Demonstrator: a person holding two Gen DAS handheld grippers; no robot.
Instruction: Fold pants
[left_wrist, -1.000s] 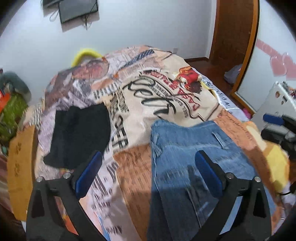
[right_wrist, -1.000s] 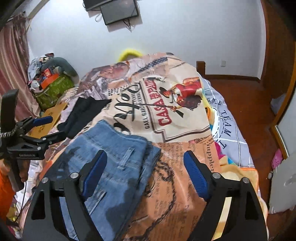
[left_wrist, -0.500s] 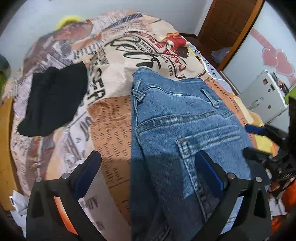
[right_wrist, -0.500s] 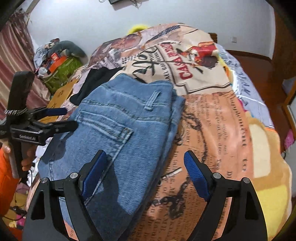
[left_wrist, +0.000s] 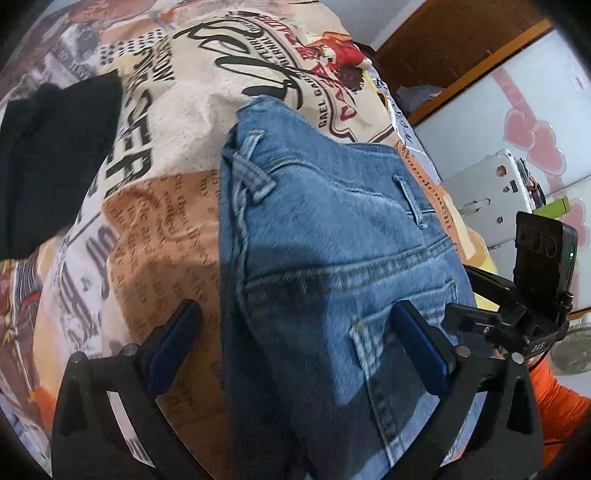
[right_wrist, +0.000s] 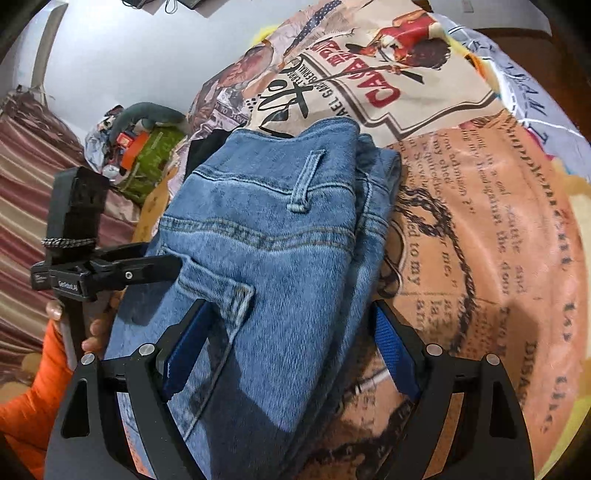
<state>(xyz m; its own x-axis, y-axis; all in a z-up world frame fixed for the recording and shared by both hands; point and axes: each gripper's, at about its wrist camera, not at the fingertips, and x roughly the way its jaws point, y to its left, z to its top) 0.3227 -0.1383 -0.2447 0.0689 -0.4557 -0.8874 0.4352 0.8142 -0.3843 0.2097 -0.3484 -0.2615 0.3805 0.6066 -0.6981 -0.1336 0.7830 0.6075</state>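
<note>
Both grippers — left (left_wrist: 295, 347) and right (right_wrist: 291, 339) — gaped wide over the jeans (right_wrist: 273, 236), holding nothing (a shallow pinch risked catching one layer only).

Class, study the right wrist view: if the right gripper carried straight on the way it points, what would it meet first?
Most likely the blue jeans: the right gripper has open jaws straddling the denim, near the back pocket. Depth is unclear.

Both tongs have dropped and tipped downward toward the jeans (left_wrist: 332, 258) on the bed. The left tongs (left_wrist: 295, 347) now straddle the jeans' left edge, and the right tongs (right_wrist: 288, 347) straddle their right side, near the back pocket (right_wrist: 221, 291).
</note>
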